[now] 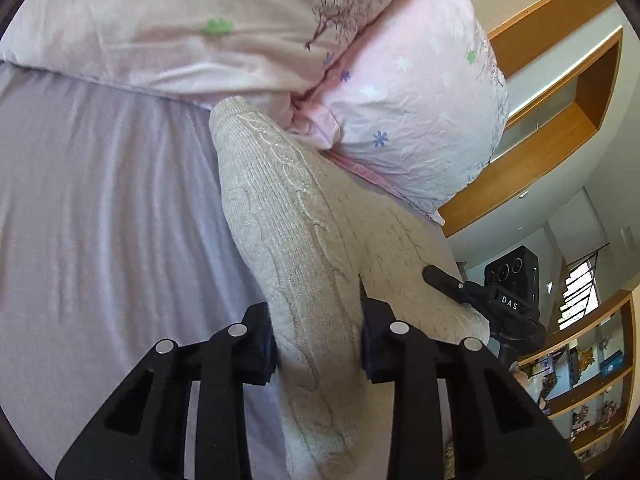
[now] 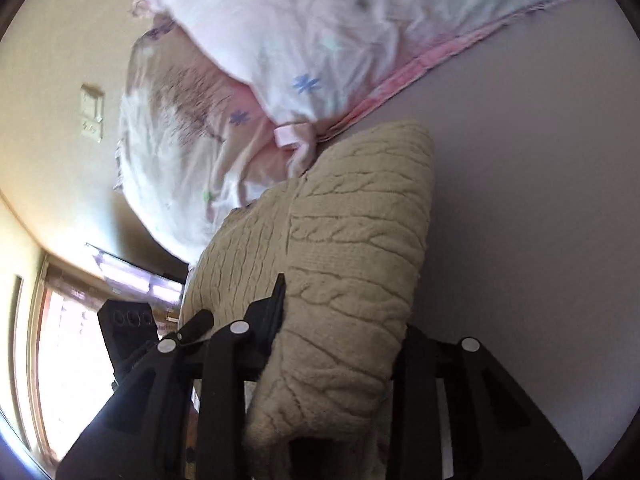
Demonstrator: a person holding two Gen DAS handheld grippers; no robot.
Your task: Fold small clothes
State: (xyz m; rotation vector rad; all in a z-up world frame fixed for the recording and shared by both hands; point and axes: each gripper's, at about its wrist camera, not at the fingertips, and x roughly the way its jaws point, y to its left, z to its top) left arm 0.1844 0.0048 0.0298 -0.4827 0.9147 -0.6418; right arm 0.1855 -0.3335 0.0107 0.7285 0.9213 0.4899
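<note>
A beige cable-knit sweater (image 1: 292,224) lies bunched on the lilac bed sheet (image 1: 100,208). My left gripper (image 1: 318,340) is shut on a thick fold of the sweater, which runs between its jaws. The right wrist view shows the same sweater (image 2: 352,240), and my right gripper (image 2: 340,328) is shut on another fold of it. The right gripper (image 1: 472,292) shows in the left wrist view at the sweater's far right edge. The left gripper (image 2: 160,328) shows in the right wrist view at the sweater's left edge.
Pink floral pillows (image 1: 408,92) press against the far end of the sweater and show in the right wrist view (image 2: 280,60). Wooden shelves (image 1: 592,380) stand at the right. A window (image 2: 60,360) and a wall switch (image 2: 92,112) are at the left.
</note>
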